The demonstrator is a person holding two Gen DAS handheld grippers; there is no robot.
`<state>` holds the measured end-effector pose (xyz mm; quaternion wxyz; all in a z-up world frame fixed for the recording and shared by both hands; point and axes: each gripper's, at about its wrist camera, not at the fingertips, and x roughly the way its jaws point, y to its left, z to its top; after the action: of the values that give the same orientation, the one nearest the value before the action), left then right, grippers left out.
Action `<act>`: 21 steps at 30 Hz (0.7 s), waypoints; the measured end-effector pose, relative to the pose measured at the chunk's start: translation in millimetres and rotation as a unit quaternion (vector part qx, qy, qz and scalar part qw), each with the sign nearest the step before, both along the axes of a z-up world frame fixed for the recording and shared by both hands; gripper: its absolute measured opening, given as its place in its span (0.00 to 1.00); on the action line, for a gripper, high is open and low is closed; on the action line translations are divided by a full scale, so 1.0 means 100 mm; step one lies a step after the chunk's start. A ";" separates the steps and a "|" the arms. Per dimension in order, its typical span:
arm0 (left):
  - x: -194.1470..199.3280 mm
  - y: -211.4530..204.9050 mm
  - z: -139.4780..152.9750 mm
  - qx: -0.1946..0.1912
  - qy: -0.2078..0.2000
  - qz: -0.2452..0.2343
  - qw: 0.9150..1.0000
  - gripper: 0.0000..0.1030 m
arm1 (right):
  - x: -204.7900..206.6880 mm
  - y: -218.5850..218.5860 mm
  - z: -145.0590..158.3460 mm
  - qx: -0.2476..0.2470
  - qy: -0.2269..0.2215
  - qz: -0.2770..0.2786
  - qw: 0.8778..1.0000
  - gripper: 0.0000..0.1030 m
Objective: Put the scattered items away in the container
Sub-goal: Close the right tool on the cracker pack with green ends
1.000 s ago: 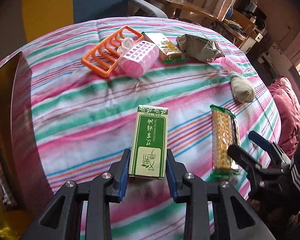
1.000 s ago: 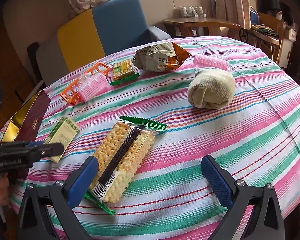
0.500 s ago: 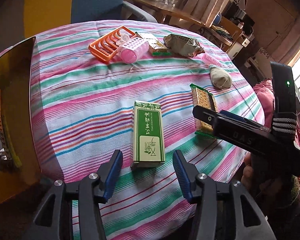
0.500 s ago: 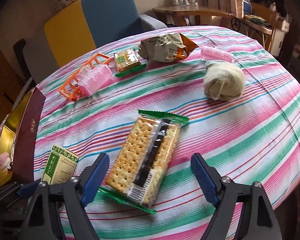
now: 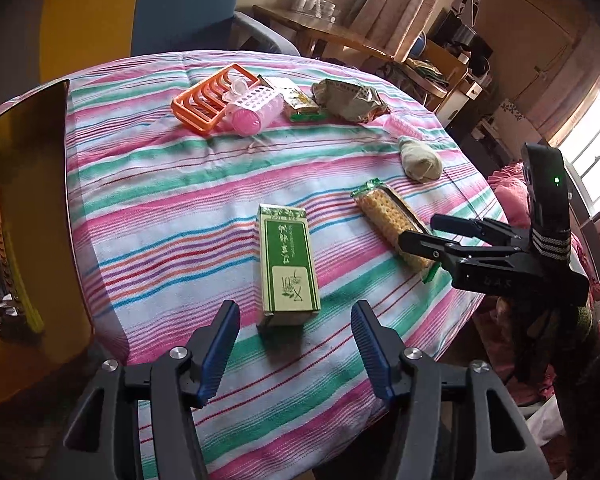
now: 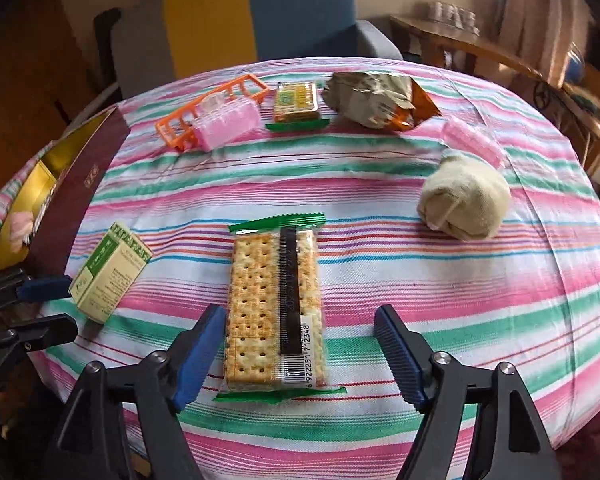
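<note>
A green and white box lies on the striped tablecloth just ahead of my open, empty left gripper; the box also shows in the right wrist view. A cracker pack lies between the fingers of my open right gripper, untouched; it also shows in the left wrist view. The right gripper shows there over the pack's near end. The gold-lined maroon container stands at the table's left edge, with some items inside.
At the far side lie an orange rack, a pink roller, a small cracker pack, a crumpled snack bag, a second pink roller and a rolled sock. A blue and yellow chair stands behind the table.
My left gripper let go of the green box, opened and drew back. My right gripper moved forward over the cracker pack, now lined up between its open fingers.
</note>
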<state>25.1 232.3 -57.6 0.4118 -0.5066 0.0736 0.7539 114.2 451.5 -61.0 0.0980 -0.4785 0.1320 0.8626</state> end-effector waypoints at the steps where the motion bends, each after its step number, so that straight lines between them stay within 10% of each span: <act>1: -0.03 0.01 0.01 -0.002 0.002 0.002 1.000 0.58 | 0.01 0.01 0.00 -0.007 0.002 -0.014 1.000 0.84; 5: -0.10 0.09 0.01 -0.007 0.001 -0.003 1.000 0.57 | -0.03 -0.12 0.02 0.015 0.003 -0.042 0.999 0.83; 8: -0.13 0.16 -0.01 -0.010 0.003 -0.007 1.000 0.56 | -0.13 -0.22 0.02 0.047 -0.009 -0.037 0.998 0.63; 21: -0.18 0.44 -0.18 -0.055 0.021 -0.016 0.998 0.41 | -0.24 -0.14 -0.07 0.045 -0.018 0.001 0.999 0.62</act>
<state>7.0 276.5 -75.2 0.3937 -0.5110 0.1324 0.7525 90.3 437.6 -68.4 0.1204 -0.4891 0.0909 0.8591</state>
